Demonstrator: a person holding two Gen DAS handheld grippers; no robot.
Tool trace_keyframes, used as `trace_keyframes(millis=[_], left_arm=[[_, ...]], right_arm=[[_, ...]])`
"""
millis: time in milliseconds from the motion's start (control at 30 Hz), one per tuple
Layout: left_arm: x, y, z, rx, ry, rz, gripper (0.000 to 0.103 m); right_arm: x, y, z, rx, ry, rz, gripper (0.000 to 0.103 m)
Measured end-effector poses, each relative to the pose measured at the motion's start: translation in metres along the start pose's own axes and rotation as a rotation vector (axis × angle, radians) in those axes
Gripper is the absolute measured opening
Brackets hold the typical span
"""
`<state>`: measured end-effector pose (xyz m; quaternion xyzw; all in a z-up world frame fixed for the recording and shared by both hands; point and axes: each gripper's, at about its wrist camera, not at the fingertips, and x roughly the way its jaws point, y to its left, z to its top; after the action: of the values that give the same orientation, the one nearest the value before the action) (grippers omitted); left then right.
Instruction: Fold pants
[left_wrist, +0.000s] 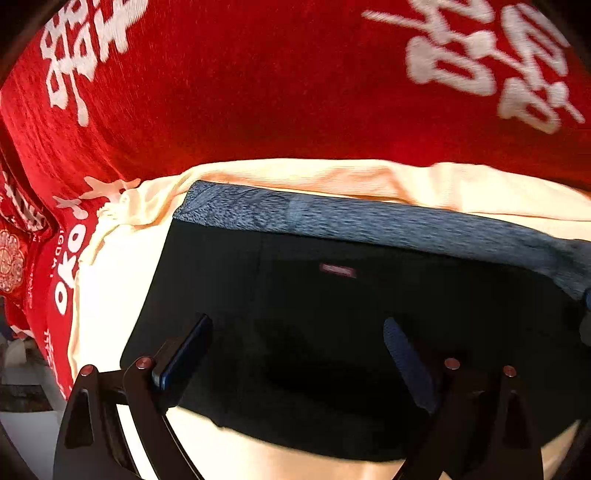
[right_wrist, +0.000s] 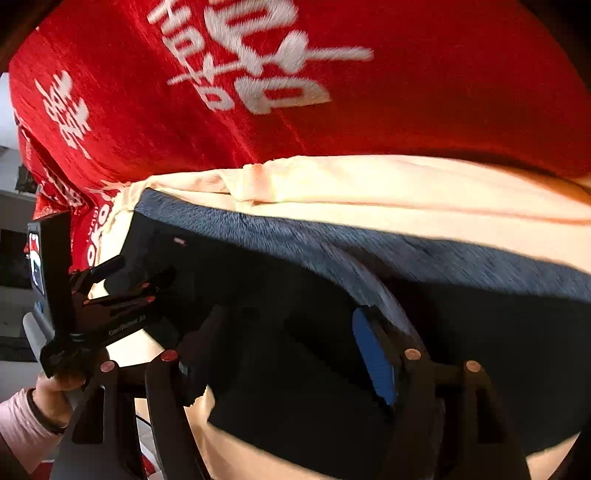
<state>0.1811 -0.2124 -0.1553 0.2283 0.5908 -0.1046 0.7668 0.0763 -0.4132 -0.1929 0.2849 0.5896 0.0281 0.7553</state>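
**Dark pants lie folded on cream cloth, both grippers spread above them**

While the black pants with a grey-blue knitted waistband (left_wrist: 332, 332) lie flat on a cream-coloured sheet (left_wrist: 110, 314), the left gripper (left_wrist: 299, 354) hangs over their near part with its jaws spread wide and nothing between them. Its blue-padded fingers (left_wrist: 406, 362) stand well apart over the dark fabric; whether they touch it cannot be told. A small reddish label (left_wrist: 338, 270) shows on the pants below the waistband, which runs along the far edge.

From the right wrist view, the right gripper (right_wrist: 291, 350) is likewise wide open over the same pants (right_wrist: 295, 387), gripping nothing, one blue pad (right_wrist: 373, 354) near the waistband's curve. At the left of that view the left gripper (right_wrist: 144, 277) shows, held by a hand (right_wrist: 55, 391) in a pale pink sleeve. Beyond the cream sheet (right_wrist: 369, 184) spreads a red cloth printed with white characters (right_wrist: 443, 92), also seen from the left wrist (left_wrist: 258, 92).
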Motion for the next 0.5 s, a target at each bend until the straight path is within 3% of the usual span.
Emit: trace_keyframes(millis=[233,500], left_arm=[[-0.037,-0.037,-0.009,0.047,-0.007,-0.019,0.094],[-0.058,-0.067,-0.033,0.159,-0.018,-0.048,0.094]], right_arm=[[-0.053,-0.024,-0.050,0.112,-0.039,-0.015,0.079],[-0.080,-0.040,-0.114,0.205,-0.071,-0.069,0.079]])
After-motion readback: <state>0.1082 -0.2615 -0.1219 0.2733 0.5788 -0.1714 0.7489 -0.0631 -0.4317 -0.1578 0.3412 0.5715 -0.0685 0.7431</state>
